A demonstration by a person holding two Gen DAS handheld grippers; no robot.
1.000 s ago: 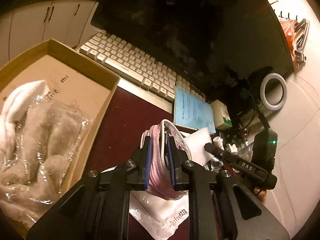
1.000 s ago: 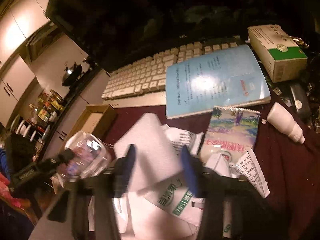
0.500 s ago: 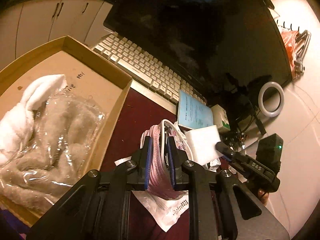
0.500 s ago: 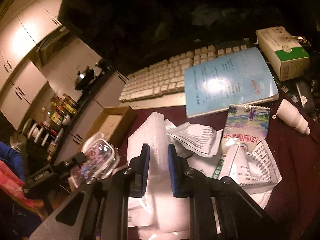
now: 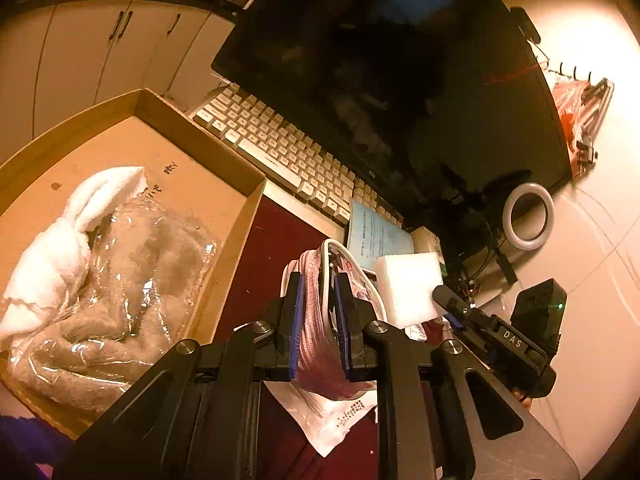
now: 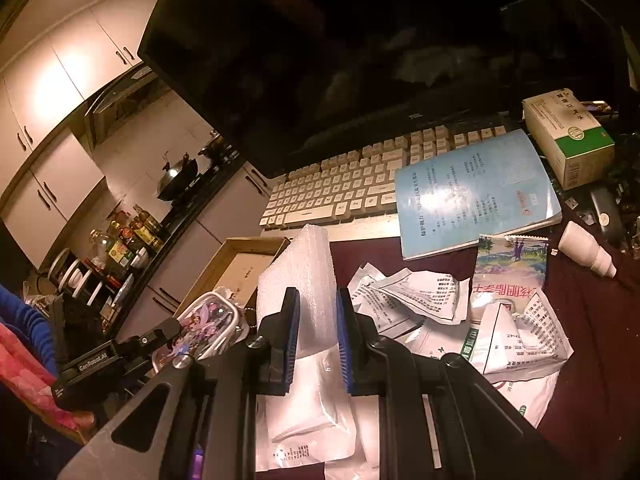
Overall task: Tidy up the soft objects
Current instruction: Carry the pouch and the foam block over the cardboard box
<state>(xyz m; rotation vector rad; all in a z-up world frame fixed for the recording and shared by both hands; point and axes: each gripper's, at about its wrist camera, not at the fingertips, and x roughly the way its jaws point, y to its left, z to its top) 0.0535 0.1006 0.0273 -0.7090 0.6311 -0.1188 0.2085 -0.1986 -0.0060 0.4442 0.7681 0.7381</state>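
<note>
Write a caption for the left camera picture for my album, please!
Left gripper squeezing a pink pouch beside a cardboard box of fluffy things.

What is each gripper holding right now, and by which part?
Left gripper pinches a pink pouch with white trim across its middle. Right gripper clamps a white foam block near its lower end.

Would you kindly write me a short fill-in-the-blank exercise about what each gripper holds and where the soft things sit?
1. The right gripper is shut on a white ____ block.
2. The left gripper is shut on a pink ____.
3. The plastic-wrapped fluffy bundle lies inside the ____ box.
4. The blue booklet partly covers the ____.

Missing words: foam; pouch; cardboard; keyboard
</note>
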